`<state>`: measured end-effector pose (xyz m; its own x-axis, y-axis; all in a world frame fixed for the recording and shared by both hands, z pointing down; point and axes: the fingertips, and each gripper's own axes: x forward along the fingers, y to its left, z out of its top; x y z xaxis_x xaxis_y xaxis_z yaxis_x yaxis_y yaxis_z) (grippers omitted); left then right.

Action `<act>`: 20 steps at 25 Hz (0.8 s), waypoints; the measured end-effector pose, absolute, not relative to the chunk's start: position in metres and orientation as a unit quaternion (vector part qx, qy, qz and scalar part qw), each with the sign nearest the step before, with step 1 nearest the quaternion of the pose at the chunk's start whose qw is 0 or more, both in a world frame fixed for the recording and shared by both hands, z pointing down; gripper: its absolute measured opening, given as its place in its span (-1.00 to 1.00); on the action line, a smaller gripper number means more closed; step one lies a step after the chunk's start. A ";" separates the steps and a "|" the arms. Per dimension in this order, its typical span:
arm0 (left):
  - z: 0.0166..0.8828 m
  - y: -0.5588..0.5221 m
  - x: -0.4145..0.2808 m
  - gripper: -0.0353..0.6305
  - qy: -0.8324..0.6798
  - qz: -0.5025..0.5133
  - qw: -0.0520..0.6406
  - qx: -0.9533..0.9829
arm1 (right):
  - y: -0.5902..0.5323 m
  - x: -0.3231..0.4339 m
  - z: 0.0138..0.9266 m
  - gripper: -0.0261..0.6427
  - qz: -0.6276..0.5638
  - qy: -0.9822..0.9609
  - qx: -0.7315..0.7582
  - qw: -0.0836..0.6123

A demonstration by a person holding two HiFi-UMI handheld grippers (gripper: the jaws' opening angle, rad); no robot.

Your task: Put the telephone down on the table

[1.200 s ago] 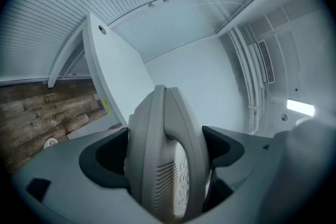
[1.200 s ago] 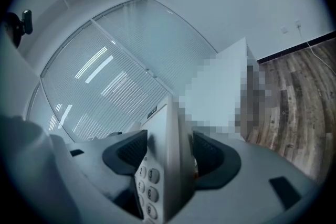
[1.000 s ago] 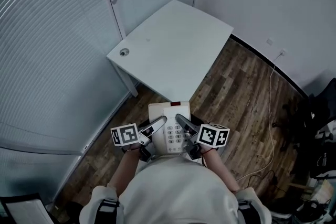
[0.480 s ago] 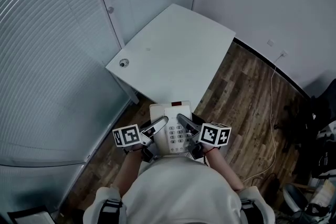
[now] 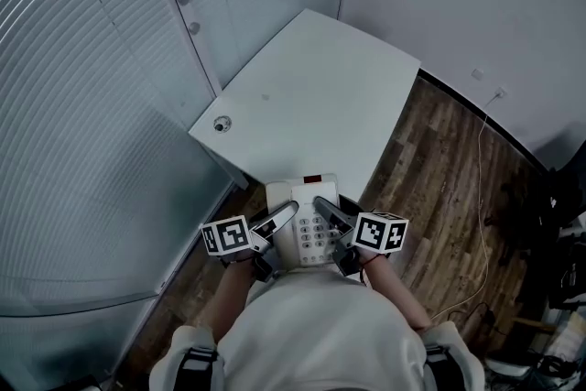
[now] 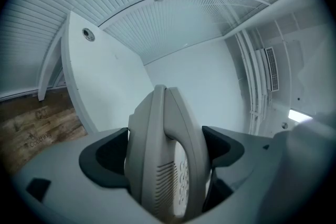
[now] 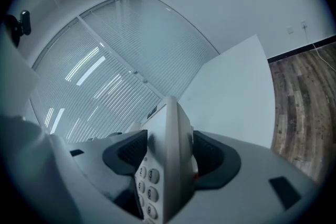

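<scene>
While held aloft by near edge of smooth white rectangular counter [image 5: 311, 96], glossy beige plastic push-button telephone [image 5: 305, 220] is clamped from both sides: left gripper [image 5: 277, 220] jaws pinching handset side, right gripper [image 5: 327, 213] jaws pinching keypad side. Dark wood-plank floor [image 5: 439, 169]; ribbed slatted blinds [image 5: 82, 105].

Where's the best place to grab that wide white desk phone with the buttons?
By its two long side edges, one gripper from each side. The white push-button desk telephone is wide and flat, with its handset resting along the left. The left gripper clamps handset and base together; the right gripper clamps the keypad edge, so it sits level.
</scene>
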<state>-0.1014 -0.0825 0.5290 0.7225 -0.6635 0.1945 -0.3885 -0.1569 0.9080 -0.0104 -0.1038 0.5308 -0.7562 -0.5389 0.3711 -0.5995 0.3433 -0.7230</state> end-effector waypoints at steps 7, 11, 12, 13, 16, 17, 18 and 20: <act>0.533 -0.117 -0.123 0.35 -0.346 -0.127 0.549 0.750 | -0.138 -0.032 0.534 -0.08 0.454 -0.818 0.352 0.034; 0.538 -0.132 -0.133 0.35 -0.341 -0.123 0.550 0.753 | -0.152 -0.041 0.538 -0.08 0.456 -0.815 0.356 0.030; 0.539 -0.135 -0.134 0.35 -0.340 -0.121 0.549 0.754 | -0.155 -0.042 0.540 -0.08 0.456 -0.814 0.357 0.028; 0.539 -0.138 -0.134 0.35 -0.339 -0.119 0.549 0.755 | -0.157 -0.043 0.540 -0.08 0.457 -0.814 0.359 0.027; 0.539 -0.146 -0.136 0.35 -0.335 -0.112 0.550 0.757 | -0.164 -0.044 0.540 -0.08 0.458 -0.811 0.363 0.021; 0.539 -0.149 -0.136 0.35 -0.334 -0.110 0.550 0.758 | -0.167 -0.044 0.540 -0.08 0.458 -0.810 0.365 0.018; 0.539 -0.153 -0.135 0.35 -0.332 -0.108 0.550 0.759 | -0.169 -0.043 0.540 -0.08 0.458 -0.809 0.368 0.017; 0.538 -0.159 -0.134 0.35 -0.327 -0.107 0.551 0.760 | -0.174 -0.041 0.539 -0.08 0.457 -0.807 0.374 0.016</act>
